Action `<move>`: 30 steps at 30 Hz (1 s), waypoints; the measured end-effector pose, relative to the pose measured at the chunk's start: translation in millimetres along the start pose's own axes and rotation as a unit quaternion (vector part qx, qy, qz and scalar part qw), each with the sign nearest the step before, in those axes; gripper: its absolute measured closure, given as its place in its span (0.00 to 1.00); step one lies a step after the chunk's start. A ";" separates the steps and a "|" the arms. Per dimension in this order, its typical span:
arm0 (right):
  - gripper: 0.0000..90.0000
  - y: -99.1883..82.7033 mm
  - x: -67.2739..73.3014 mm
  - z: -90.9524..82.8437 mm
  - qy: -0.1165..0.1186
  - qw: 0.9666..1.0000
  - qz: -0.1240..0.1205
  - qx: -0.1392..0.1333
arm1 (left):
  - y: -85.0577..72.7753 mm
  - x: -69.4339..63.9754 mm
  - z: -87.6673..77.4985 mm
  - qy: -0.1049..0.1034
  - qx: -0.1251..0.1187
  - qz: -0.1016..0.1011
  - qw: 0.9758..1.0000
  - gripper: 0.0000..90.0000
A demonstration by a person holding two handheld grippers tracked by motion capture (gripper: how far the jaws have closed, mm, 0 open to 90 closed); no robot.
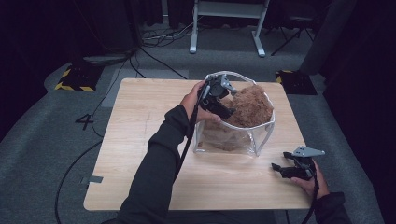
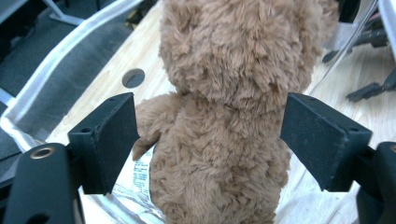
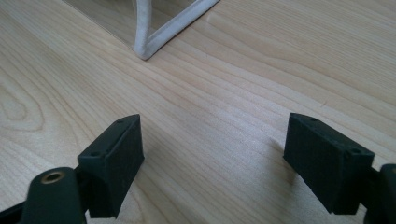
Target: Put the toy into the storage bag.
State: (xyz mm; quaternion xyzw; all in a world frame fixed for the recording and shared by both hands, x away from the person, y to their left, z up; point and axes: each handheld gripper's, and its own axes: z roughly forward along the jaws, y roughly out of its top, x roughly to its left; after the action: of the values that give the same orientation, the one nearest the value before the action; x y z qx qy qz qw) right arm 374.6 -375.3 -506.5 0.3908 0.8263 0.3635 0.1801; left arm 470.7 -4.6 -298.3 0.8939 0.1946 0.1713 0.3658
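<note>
left tool: spread astride teddy bear, pads seemingly just clear of fur | bear: upright in clear bag on bench | right tool: spread, empty, low over bench near bag corner

In the left gripper view the bear is cut off at the top and bottom edges, so its face and feet cannot be seen, and the print on the label under its arm is too small to read. In the high view the bear's lower half blurs behind the clear bag, and the near edge cuts off the person's arms. In the right gripper view the far edge leaves just a bag corner.
</note>
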 end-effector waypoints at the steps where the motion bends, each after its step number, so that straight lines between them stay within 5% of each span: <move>1: 0.22 0.0 0.0 0.0 0.000 1.000 0.000 0.000 | -0.4 0.2 -1.8 0.004 -0.004 -0.003 1.000 0.20; 13: 0.22 0.0 0.1 0.0 0.000 1.000 0.000 0.000 | -10.1 4.6 -24.0 0.034 -0.039 -0.012 0.999 0.19; 30: 0.22 0.0 0.1 0.0 0.000 1.000 0.000 0.000 | -21.0 5.7 -38.1 0.072 -0.050 -0.011 0.996 0.19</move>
State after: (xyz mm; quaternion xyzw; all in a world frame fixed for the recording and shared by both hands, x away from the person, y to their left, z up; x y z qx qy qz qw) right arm 374.6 -375.2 -506.5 0.3911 0.8260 0.3637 0.1801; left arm 453.9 34.2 -286.7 0.8575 0.2217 0.2405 0.3972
